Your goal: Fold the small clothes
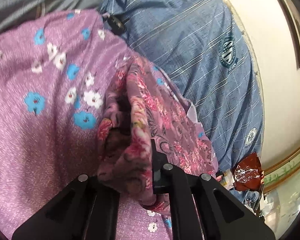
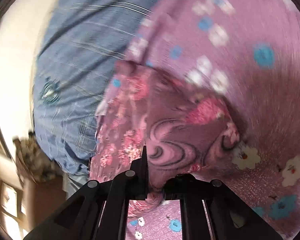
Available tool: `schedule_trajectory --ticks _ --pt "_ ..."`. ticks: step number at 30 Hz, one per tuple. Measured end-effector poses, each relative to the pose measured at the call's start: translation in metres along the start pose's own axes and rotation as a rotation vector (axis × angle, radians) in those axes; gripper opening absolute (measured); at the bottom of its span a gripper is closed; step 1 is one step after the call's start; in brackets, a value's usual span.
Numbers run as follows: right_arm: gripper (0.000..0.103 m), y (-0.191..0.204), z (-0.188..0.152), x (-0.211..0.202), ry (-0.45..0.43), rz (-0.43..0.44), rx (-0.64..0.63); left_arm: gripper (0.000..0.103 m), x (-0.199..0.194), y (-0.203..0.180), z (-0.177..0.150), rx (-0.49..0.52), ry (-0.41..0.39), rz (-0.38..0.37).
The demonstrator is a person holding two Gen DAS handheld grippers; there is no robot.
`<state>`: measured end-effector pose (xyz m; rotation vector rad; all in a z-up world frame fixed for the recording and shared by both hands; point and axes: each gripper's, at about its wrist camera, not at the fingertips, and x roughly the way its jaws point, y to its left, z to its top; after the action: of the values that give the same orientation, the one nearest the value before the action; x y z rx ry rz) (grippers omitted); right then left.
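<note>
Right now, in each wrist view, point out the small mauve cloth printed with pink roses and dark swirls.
Left wrist view: small mauve rose-print cloth, bunched at centre, running down into the left tongs.
Right wrist view: same cloth, centre and lower centre, its edge pinched in the right tongs.
Shared landmark: the blue striped bedcover, right of the cloth in the left view, left of it in the right view.

Readable only on the blue striped cover [image 1: 190,40]: a small round white emblem [image 1: 251,139] near its lower edge, lettered "HJ" in the middle. Higher up, a larger green and white crest [image 1: 228,53], lettering too small to read; blurred in the right wrist view [image 2: 49,92]
</note>
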<state>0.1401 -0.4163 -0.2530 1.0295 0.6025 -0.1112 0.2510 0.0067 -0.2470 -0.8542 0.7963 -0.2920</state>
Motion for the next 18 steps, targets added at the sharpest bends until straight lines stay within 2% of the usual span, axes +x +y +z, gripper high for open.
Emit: schedule_trajectory --ticks 4,8,10,12,13,15,17,18 --pt "0.007 0.024 -0.011 -0.032 -0.077 -0.007 -0.131 0.004 -0.021 -0.004 0.004 -0.001 -0.023 -0.049" --pt "0.006 0.037 -0.020 -0.062 -0.097 0.008 -0.187 0.004 -0.046 -0.007 0.000 0.029 -0.021 -0.073" --pt "0.006 0.037 -0.031 -0.068 -0.079 -0.014 -0.230 0.004 -0.052 -0.003 -0.002 0.032 -0.009 -0.062" --pt "0.007 0.031 -0.037 -0.060 -0.014 -0.057 -0.223 0.005 -0.046 0.010 -0.003 -0.001 0.037 -0.033" --pt "0.013 0.026 -0.037 -0.051 0.045 -0.077 -0.201 0.006 -0.041 0.018 -0.003 -0.025 0.061 -0.012" --pt "0.015 0.015 -0.036 -0.041 0.129 -0.116 -0.136 0.008 -0.032 0.031 -0.004 -0.065 0.116 0.033" --pt "0.029 0.011 -0.036 -0.040 0.170 -0.118 -0.094 0.025 -0.022 0.041 -0.004 -0.108 0.153 0.055" --pt "0.043 0.012 -0.037 -0.042 0.180 -0.113 -0.085 0.034 -0.018 0.044 -0.004 -0.131 0.166 0.044"
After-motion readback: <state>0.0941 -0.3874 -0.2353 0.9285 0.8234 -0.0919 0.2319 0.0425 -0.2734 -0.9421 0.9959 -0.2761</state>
